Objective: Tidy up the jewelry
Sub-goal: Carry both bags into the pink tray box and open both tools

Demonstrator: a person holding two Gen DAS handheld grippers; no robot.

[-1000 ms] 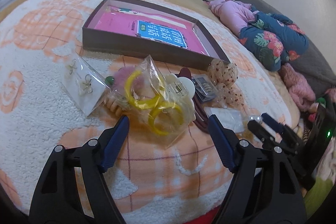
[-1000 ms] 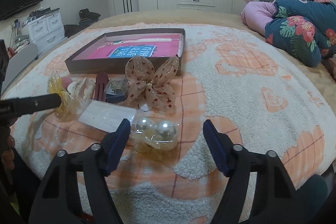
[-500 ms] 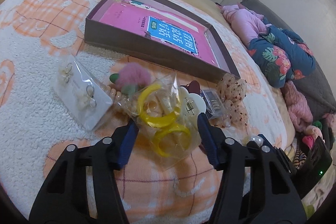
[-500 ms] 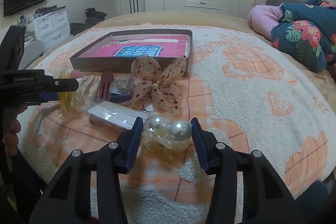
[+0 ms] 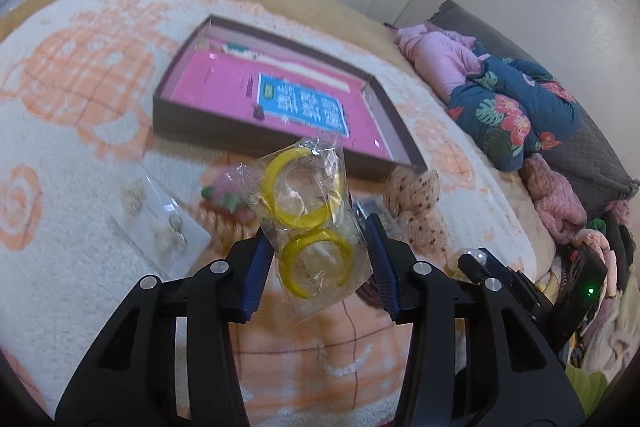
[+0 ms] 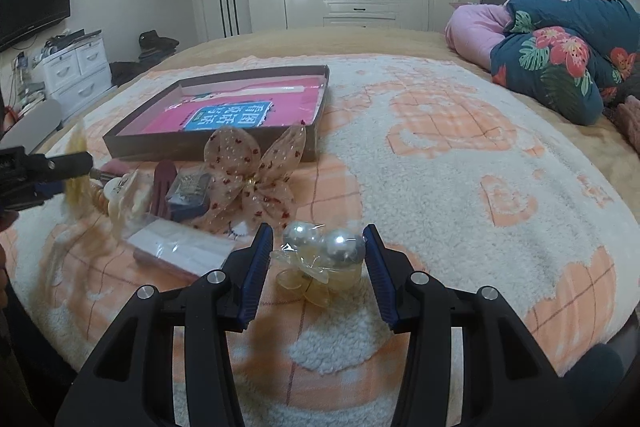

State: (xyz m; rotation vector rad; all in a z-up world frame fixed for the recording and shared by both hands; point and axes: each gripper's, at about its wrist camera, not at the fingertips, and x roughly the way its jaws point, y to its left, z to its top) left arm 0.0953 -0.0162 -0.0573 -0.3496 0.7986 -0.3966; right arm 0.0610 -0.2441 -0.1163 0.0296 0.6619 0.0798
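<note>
My left gripper is shut on a clear bag of yellow hoop earrings and holds it above the bed, in front of the brown box with a pink liner. My right gripper is closed around a clear bag of large pearl earrings that rests on the blanket. The box also shows in the right wrist view. The left gripper's finger shows at the left edge of that view.
On the blanket lie a card of flower earrings, a pink pom-pom with a beaded clip, a spotted bow, a dark red clip, a small blue box and a white packet. Folded quilts lie at right.
My left gripper closed on the yellow hoop bag and lifted it off the blanket. My right gripper narrowed around the pearl bag.
</note>
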